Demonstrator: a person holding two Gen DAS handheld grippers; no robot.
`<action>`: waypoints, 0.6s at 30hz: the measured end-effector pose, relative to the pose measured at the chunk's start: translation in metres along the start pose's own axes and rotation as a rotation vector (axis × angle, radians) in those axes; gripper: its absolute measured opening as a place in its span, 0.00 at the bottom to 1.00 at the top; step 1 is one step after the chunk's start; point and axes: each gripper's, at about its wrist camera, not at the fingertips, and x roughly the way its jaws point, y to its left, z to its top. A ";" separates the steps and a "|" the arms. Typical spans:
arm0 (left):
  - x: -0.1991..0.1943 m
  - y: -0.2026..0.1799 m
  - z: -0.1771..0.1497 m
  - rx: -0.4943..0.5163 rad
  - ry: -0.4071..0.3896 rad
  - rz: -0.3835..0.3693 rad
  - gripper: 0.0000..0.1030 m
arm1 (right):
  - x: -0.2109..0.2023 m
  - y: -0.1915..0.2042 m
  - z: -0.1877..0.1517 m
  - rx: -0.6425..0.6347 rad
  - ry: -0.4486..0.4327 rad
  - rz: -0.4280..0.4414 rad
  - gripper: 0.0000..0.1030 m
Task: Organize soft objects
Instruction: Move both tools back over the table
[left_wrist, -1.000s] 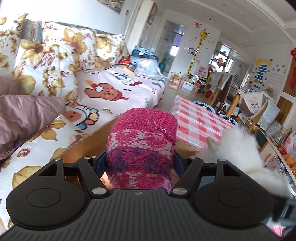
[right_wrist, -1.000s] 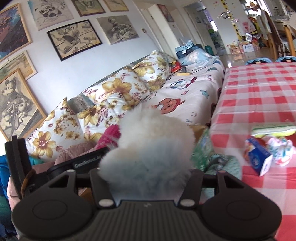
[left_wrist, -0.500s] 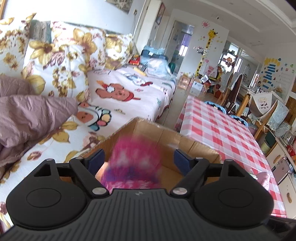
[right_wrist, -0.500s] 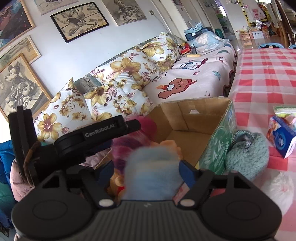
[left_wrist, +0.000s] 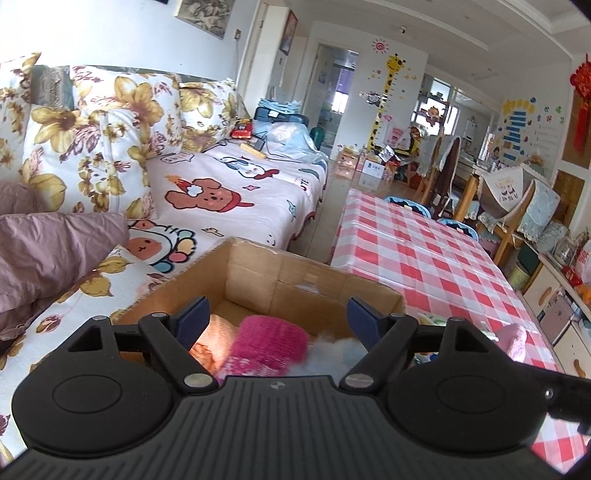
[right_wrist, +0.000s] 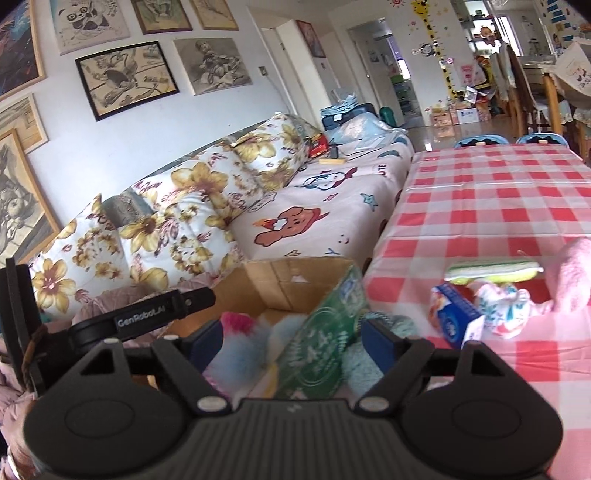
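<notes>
A cardboard box (left_wrist: 280, 273) stands at the edge of the checked table, next to the sofa. In it lie a pink knitted sock (left_wrist: 267, 345), an orange cloth (left_wrist: 218, 334) and a white fluffy toy (left_wrist: 334, 349). My left gripper (left_wrist: 279, 319) is open and empty above the box. My right gripper (right_wrist: 293, 338) is open and empty over the box's green printed side (right_wrist: 321, 332); the fluffy toy (right_wrist: 247, 350) lies between its fingers, inside the box. A teal knitted item (right_wrist: 364, 363) lies beside the box.
On the red-checked table (right_wrist: 491, 199) lie a blue carton (right_wrist: 456, 319), a green-white cloth roll (right_wrist: 493, 269), a patterned cloth (right_wrist: 500, 306) and a pink soft item (right_wrist: 570, 277). The floral sofa (left_wrist: 221, 192) is to the left, chairs (left_wrist: 447, 173) at the far end.
Both grippers opened. The pink sock and the white fluffy toy dropped from them into the box. Both grippers pulled back and up a little.
</notes>
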 end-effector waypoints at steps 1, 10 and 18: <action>0.000 -0.002 -0.001 0.007 0.002 -0.003 0.96 | -0.001 -0.002 0.000 -0.001 -0.001 -0.005 0.80; -0.005 -0.024 -0.008 0.086 0.009 -0.045 0.97 | -0.016 -0.020 -0.001 -0.003 -0.021 -0.043 0.80; -0.007 -0.036 -0.014 0.157 0.013 -0.085 0.98 | -0.029 -0.045 0.001 0.032 -0.039 -0.083 0.80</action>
